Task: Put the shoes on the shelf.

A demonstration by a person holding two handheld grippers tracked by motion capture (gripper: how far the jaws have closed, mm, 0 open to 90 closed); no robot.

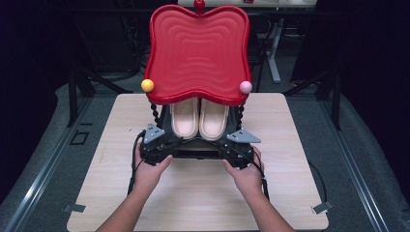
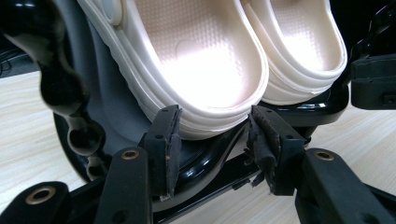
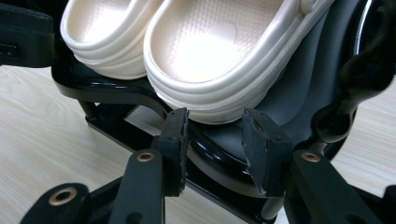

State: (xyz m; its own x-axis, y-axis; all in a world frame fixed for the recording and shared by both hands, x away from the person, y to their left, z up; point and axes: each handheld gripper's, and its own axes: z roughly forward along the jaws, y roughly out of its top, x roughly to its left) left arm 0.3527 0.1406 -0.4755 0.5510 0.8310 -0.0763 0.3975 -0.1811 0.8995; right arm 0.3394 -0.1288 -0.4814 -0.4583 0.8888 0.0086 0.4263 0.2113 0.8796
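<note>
- The red tray (image 1: 199, 50), a wavy-edged glossy top tier with ripple rings moulded in, covers most of the black rack (image 2: 84, 112) under it in the high view; the toes of both slippers are hidden beneath it.
- Under the red tray, the left slipper (image 1: 184, 118) and right slipper (image 1: 214, 118) lie side by side, touching, heels toward the person; cream, soft-looking, with ribbed side walls and pebbled footbeds.
- A yellow ball (image 1: 147, 85) caps the tray's near left corner, a pink ball (image 1: 246, 87) its near right, and a red ball (image 1: 199, 5) its far edge; twisted black posts drop from the near corners.
- The left gripper (image 2: 212, 142) sits just below the tray's near edge, jaws parted moderately on either side of the left slipper's heel, holding nothing; their foam pads are frayed.
- The right gripper (image 3: 215, 140) is likewise part open at the right slipper's heel; whether the pads touch it cannot be told.
- The left hand (image 1: 151, 169) and right hand (image 1: 246, 171) hold the grippers over the pale wood-grain table (image 1: 203, 203).
</note>
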